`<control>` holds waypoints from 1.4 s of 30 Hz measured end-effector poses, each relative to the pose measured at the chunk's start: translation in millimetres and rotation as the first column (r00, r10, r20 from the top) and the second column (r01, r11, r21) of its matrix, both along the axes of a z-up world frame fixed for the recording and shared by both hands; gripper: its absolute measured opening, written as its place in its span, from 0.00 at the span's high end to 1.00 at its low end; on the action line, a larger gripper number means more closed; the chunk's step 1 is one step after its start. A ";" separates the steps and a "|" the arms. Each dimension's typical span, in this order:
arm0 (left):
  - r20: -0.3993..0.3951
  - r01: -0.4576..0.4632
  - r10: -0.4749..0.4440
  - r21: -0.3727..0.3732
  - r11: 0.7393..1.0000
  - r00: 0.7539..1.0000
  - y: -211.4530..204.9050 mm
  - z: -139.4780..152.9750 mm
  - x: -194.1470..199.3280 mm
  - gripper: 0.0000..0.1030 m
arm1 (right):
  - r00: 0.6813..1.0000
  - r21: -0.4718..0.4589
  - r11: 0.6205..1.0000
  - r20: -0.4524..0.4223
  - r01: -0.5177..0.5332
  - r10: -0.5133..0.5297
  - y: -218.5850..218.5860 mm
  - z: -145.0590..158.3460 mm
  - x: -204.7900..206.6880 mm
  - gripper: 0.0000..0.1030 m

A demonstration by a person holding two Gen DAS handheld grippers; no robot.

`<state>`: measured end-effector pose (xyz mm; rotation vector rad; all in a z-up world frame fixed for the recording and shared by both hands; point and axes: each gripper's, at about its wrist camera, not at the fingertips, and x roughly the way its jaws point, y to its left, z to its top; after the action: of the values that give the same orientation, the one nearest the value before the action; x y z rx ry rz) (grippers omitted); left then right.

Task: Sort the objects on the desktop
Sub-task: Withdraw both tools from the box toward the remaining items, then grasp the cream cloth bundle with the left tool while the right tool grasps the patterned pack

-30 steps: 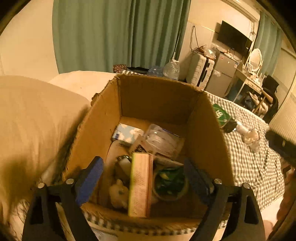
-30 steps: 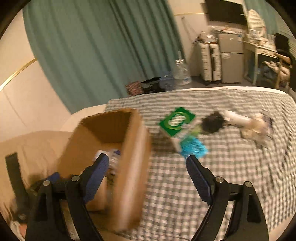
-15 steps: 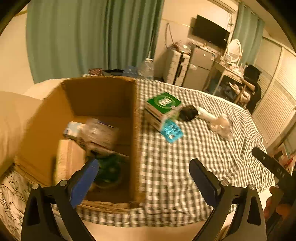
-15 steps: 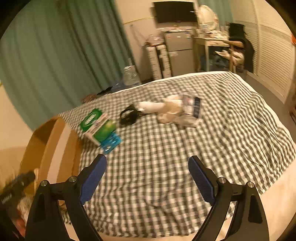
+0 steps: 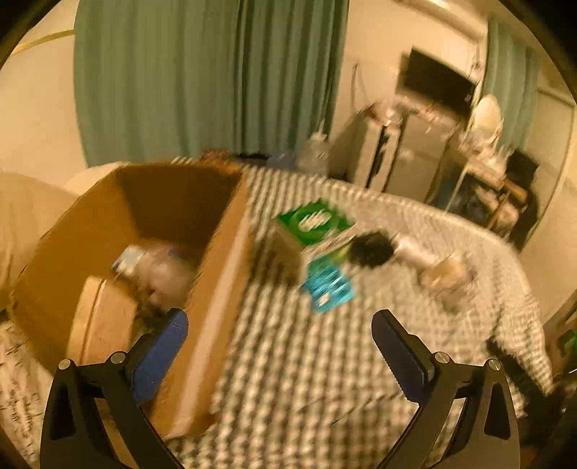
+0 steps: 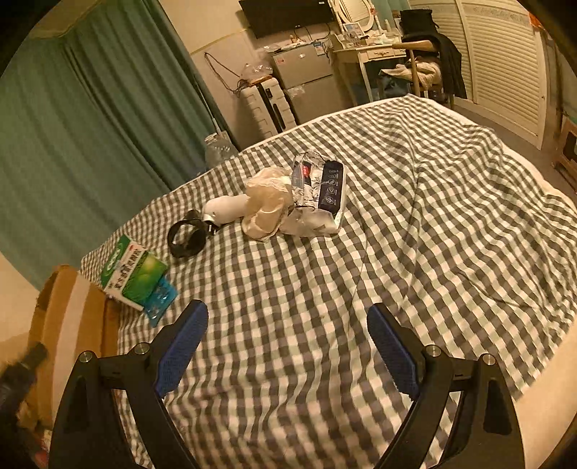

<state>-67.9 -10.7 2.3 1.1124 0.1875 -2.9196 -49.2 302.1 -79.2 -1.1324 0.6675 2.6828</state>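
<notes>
- Left tool is spread wide with nothing between its blue pads — it hangs over the spot where the cardboard box meets the checked bedspread. Its left finger sits over the box's near corner, the right one over bare cloth.
- Right tool is also released and empty, angled down over an open stretch of the bedspread with nothing under it.
- The box sits at the left end of the bed, top open. There's already stuff inside: a tan flat thing leaning near the front, and a clear bag with something pale blue further back. That view is smeared, so I can't really tell what those are.
- Still out on the bed: a green and white carton right beside the box, lying on top of a small blue packet that pokes out from under it.
- A bit further along there's a black ring-shaped thing, touching or just about touching a white tube-like item.
- Next to that is a crumpled beige bag pressed up against a silvery foil pack with a dark label — those sit in one clump near the middle of the bed.
- Behind the bed: green curtains, a wall TV, a small fridge and a white suitcase.
</notes>
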 end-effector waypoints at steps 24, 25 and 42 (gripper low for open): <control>0.095 0.253 -0.244 -0.110 0.961 0.965 131.5 -96.8 -121.8 0.00 | 0.999 -0.030 1.000 0.033 -0.007 0.008 60.1 -61.2 -137.0 0.13; 0.101 0.269 -0.259 -0.111 0.957 0.961 138.3 -102.9 -125.6 0.00 | 0.999 -0.029 1.000 0.039 -0.010 0.011 60.9 -64.5 -140.3 0.13; 0.149 0.541 -0.542 0.046 0.839 0.827 243.7 -143.6 -169.3 0.26 | 0.998 -0.042 0.997 -0.009 0.060 -0.061 105.9 -32.5 -83.8 0.72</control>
<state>-237.3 233.0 -141.3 1.6237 -0.1628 -3.2715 -133.0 408.0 -111.7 -1.0910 0.7499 2.6375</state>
